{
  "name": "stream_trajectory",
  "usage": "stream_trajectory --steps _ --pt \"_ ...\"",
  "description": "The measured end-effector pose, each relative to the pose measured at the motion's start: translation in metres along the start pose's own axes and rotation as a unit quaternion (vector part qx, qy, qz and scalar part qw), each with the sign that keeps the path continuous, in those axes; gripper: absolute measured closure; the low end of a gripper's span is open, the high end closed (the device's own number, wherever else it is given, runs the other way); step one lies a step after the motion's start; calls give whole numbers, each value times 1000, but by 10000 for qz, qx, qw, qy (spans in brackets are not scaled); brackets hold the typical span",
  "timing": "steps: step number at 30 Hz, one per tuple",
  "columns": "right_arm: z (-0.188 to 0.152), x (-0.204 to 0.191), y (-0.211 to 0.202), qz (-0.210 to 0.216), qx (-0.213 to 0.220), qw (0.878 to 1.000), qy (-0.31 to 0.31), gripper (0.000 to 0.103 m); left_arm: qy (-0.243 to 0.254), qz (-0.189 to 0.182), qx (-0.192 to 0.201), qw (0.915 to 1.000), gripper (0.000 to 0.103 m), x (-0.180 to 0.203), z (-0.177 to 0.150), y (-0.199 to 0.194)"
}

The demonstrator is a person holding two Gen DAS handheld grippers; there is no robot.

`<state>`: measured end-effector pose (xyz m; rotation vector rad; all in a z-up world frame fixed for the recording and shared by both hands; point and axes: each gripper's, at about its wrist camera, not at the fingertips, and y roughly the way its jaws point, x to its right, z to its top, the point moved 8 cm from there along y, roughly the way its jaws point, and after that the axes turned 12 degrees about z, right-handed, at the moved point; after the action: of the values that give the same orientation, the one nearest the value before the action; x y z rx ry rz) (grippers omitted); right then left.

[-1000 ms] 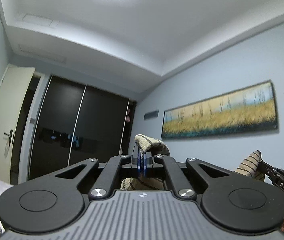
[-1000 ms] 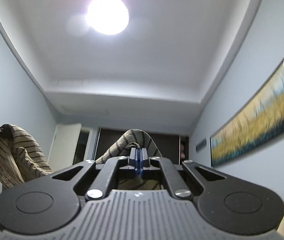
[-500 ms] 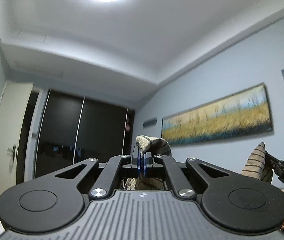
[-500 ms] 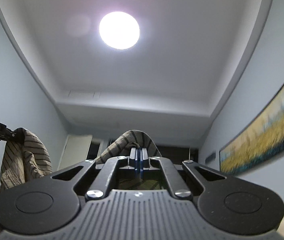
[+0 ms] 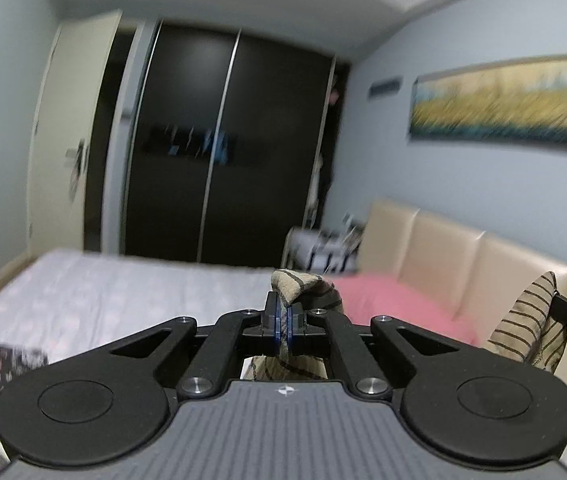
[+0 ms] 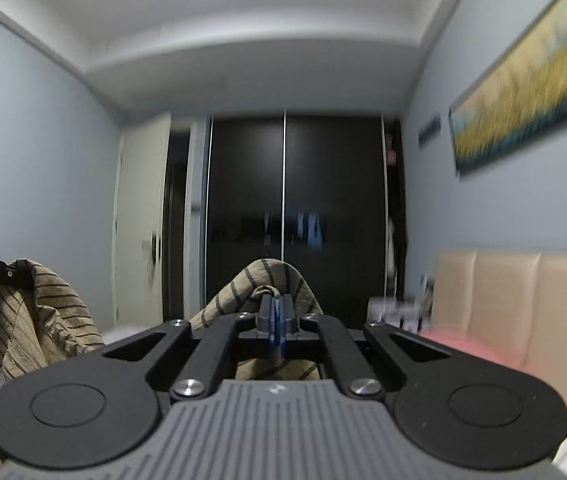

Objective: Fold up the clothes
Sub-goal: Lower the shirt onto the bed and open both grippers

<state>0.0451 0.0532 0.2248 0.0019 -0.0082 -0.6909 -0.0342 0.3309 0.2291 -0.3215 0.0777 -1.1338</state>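
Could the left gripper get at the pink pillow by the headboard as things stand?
Probably not: the left gripper is shut on the striped garment, which the right gripper also holds. The pink pillow lies beyond, nothing between, but the fingers are occupied.

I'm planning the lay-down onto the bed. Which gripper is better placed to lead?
Left, probably. The left gripper, shut on the striped garment, looks straight over the bed; the right gripper faces mostly wardrobe.

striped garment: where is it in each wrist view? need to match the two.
Left wrist: striped garment pinched at centre in the left gripper; a second bunch at the right edge.
Right wrist: pinched at centre in the right gripper; another bunch hangs at the left edge.
Shared landmark: dark wardrobe doors.
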Motion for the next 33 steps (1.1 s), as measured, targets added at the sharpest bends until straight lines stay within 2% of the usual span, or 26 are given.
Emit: stream_trajectory --steps 3,9,11,16,21,23,24,25,26,28,29,31,33 --pt "-54 13 56 22 -525 9984 192 100 74 167 -532 9984 102 -8 -37 62" --pt "-165 32 144 -93 -1445 9882 508 100 164 486 -1465 9879 102 -25 -118 166" --pt "-200 40 170 -155 -1720 9830 623 100 175 546 -1706 9837 102 -32 -143 192" --pt "-261 63 224 -289 -2264 9693 914 100 188 626 -2237 9725 102 -37 -193 255" --pt "-323 76 259 -319 -2723 9565 995 99 211 599 -2669 9616 101 -34 -231 290" --pt "-342 79 270 -311 -2858 9518 1065 93 201 570 -2780 9587 100 -30 -244 305" --pt "-347 83 274 -311 -2893 9503 1110 92 203 570 -2839 9570 97 -30 -249 310" --pt "-353 87 279 -311 -2927 9487 1157 87 195 572 -2890 9554 88 -32 -254 313" --pt "-355 91 281 -300 -2951 9473 1209 71 172 561 -2923 9545 84 -34 -256 315" --pt "-356 95 283 -296 -2984 9456 1260 58 100 513 -2940 9544 77 -40 -258 315" --pt "-354 98 282 -266 -2995 9455 1252 58 57 482 -2935 9547 75 -43 -258 314" --pt "-351 102 280 -205 -3016 9452 1234 53 16 467 -2908 9556 62 -49 -255 311" --pt "-343 105 269 -175 -3017 9459 1179 49 78 554 -2846 9570 61 -57 -252 303"
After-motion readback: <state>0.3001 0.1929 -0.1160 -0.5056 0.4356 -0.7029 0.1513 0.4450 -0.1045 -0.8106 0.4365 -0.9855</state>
